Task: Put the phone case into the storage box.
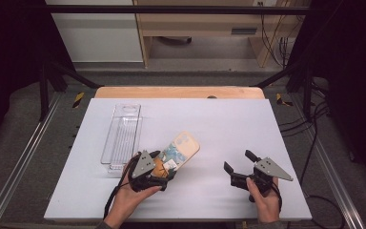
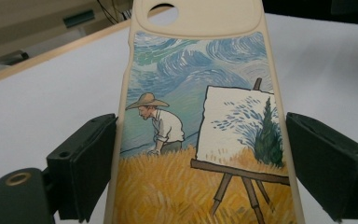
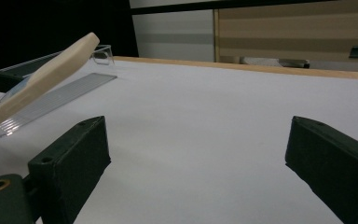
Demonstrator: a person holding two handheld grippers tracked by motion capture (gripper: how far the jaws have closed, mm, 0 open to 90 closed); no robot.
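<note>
Nearest the person, the left tool (image 1: 148,172) has its jaws set against the two long edges of the phone case (image 1: 180,151). In the left gripper view the pads meet the cream rim at the lower end, painted back facing the camera; the case (image 2: 200,140) is clamped across its width and projects forward. From the right gripper view the case (image 3: 37,79) is seen edge-on, tilted upward, its far end clear of the surface (image 1: 228,124).

The right tool (image 1: 240,168) sits to the right, well apart from the case, jaws spread wide and holding nothing; white surface lies between its pads.

Beyond the left tool, toward the far left, lies a clear plastic tray (image 1: 121,136), long and narrow, just beside the raised case.

Risks, as judged: the grip is taken at one end only, on a soft, flexible rim. The long overhang could lever the case out between the pads, or squeezing could bow the shell and let it pop free. Swinging the raised end leftward could strike the tray wall and shift the light tray.
</note>
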